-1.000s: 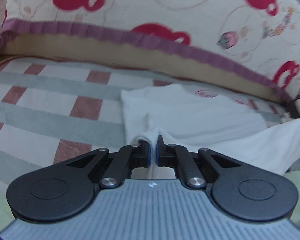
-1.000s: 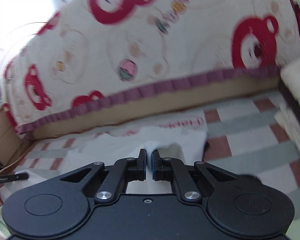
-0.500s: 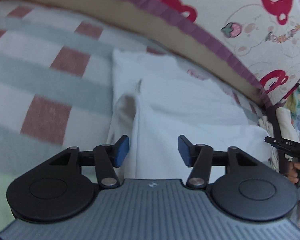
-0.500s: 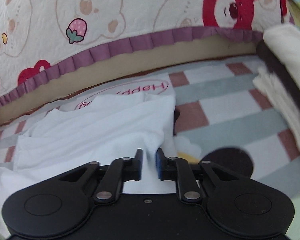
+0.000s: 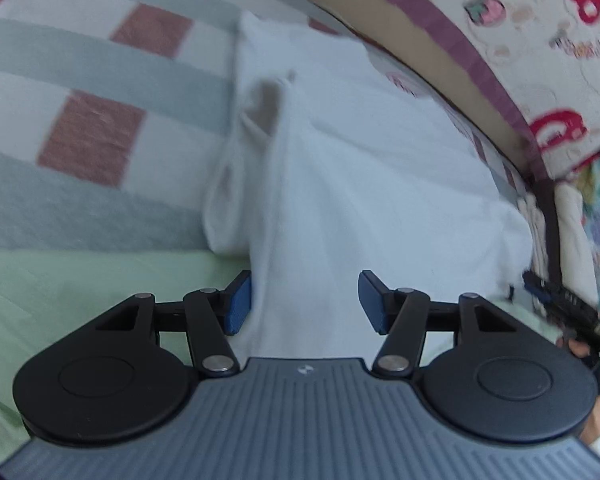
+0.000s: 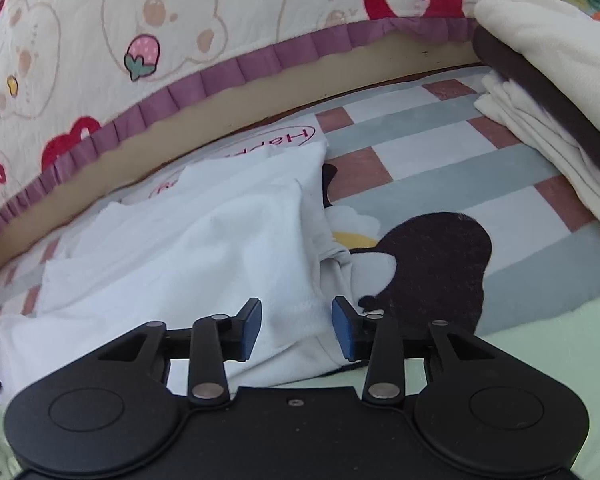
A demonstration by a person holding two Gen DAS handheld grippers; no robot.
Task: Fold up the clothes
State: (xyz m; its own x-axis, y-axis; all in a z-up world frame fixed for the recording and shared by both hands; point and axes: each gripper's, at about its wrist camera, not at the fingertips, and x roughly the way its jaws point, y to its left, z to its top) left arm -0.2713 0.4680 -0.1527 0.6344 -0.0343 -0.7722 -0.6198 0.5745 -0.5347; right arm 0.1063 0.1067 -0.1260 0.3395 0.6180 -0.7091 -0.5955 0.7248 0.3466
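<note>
A white garment point(image 5: 372, 168) lies folded over itself on a checked blanket point(image 5: 80, 80); it also shows in the right wrist view point(image 6: 204, 248). My left gripper point(image 5: 305, 304) is open, its blue pads apart just above the garment's near left edge, holding nothing. My right gripper point(image 6: 295, 326) is open over the garment's near right edge, holding nothing. The garment's far part with pink lettering point(image 6: 296, 138) lies against the cushion.
A bear-print cushion with a purple frill point(image 6: 220, 20) stands along the back. A stack of folded cream clothes point(image 6: 548, 92) lies at the right. A penguin print point(image 6: 436, 252) is on the blanket. Light green sheet point(image 5: 80, 280) is at the near edge.
Both grippers have let go of the white garment and opened, the left before the right. The garment now lies folded on the blanket, and both grippers have drawn back toward its near edge.
</note>
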